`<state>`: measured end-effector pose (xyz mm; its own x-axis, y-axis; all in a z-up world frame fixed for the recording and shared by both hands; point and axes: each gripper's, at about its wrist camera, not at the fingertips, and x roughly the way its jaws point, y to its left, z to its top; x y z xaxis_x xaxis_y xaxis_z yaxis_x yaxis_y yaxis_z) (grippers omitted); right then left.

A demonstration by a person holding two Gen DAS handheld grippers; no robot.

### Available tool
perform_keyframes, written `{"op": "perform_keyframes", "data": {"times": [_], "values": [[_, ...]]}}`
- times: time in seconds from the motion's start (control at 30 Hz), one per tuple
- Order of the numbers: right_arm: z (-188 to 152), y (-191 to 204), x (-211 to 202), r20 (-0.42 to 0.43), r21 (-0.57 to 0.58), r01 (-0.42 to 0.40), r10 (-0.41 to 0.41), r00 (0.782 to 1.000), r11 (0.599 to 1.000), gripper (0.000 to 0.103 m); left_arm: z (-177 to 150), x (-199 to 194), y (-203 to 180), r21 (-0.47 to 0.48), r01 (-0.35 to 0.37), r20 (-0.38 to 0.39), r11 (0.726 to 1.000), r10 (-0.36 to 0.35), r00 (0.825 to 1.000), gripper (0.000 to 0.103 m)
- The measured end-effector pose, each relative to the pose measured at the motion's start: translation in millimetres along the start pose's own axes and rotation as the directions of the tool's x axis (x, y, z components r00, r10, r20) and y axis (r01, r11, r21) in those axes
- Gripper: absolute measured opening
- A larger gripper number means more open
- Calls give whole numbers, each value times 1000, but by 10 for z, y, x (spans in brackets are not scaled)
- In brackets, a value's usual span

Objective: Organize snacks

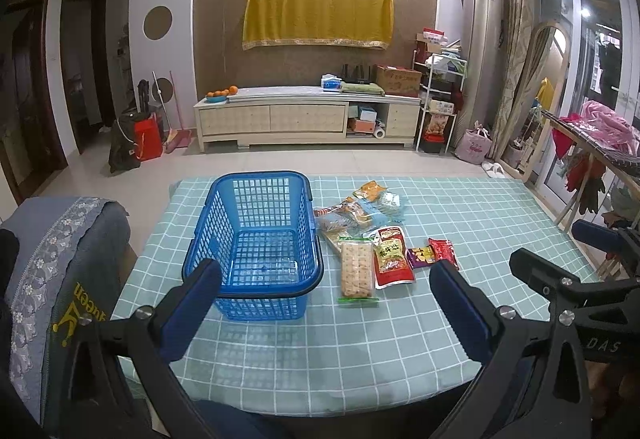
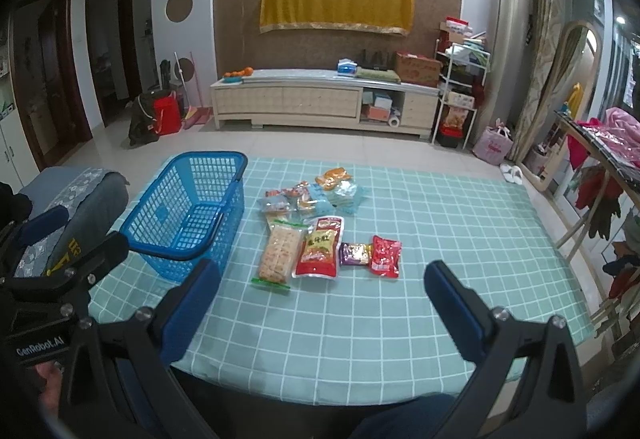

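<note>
Fingers: left gripper (image 1: 324,303) and right gripper (image 2: 322,303) both spread wide, blue pads w/ nothing between them, held above the near edge of the table (image 2: 360,339) (teal check cloth). Left gripper body also visible at left edge of right-wrist view; right gripper at right edge of left-wrist view.

Next out, toward the table's left edge: blue basket (image 1: 256,239), upright, no contents, handle lying on the rim.

Just right of basket, mid-table, a row of snacks: cracker pack (image 2: 279,253), red pouch (image 2: 319,249), small purple pack (image 2: 355,254), small red pack (image 2: 386,255), side by side, some touching.

Behind the row, toward the far edge: heap of overlapping snack packs (image 2: 312,195), incl. an orange one; exact count unclear.
</note>
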<state>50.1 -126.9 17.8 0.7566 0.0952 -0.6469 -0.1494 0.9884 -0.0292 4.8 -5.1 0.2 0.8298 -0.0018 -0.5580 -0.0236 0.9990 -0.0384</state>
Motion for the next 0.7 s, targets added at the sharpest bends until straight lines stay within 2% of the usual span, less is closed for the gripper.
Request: {"op": "perform_keyframes", "data": {"times": [0.7], "values": [[61, -13, 0, -6, -6, -23, 23, 1000, 1000, 103, 20, -5, 26, -8, 6, -11, 1000, -6, 1000, 103]]}}
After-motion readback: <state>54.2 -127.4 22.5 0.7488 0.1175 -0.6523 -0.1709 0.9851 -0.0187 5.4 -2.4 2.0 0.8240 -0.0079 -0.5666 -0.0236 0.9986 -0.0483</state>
